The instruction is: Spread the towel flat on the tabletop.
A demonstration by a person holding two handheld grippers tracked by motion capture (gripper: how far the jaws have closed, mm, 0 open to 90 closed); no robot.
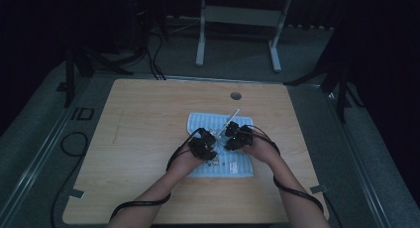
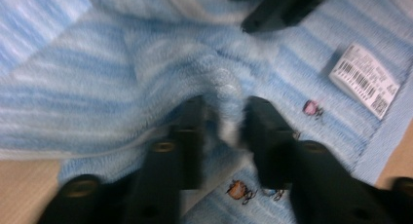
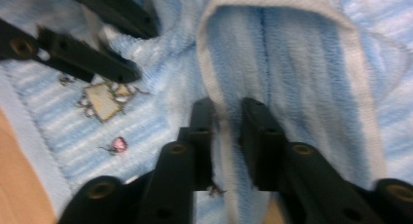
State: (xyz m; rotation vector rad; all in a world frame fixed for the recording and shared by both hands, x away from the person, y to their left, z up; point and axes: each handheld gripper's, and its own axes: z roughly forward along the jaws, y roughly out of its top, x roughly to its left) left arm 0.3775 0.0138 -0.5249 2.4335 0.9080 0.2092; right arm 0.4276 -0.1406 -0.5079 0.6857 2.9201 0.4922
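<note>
Clearly both grippers — left gripper (image 2: 221, 121) and right gripper (image 3: 226, 121) — are pinching folds of the soft, light, blue-striped terry towel (image 1: 198, 123); its limp edges are offering the best hold.

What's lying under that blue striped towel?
The blue striped towel lies on the wooden table, bare around it. Both tongs, left and right, pinch up folds of it. Whatever might lie beneath stays covered by the cloth.
</note>
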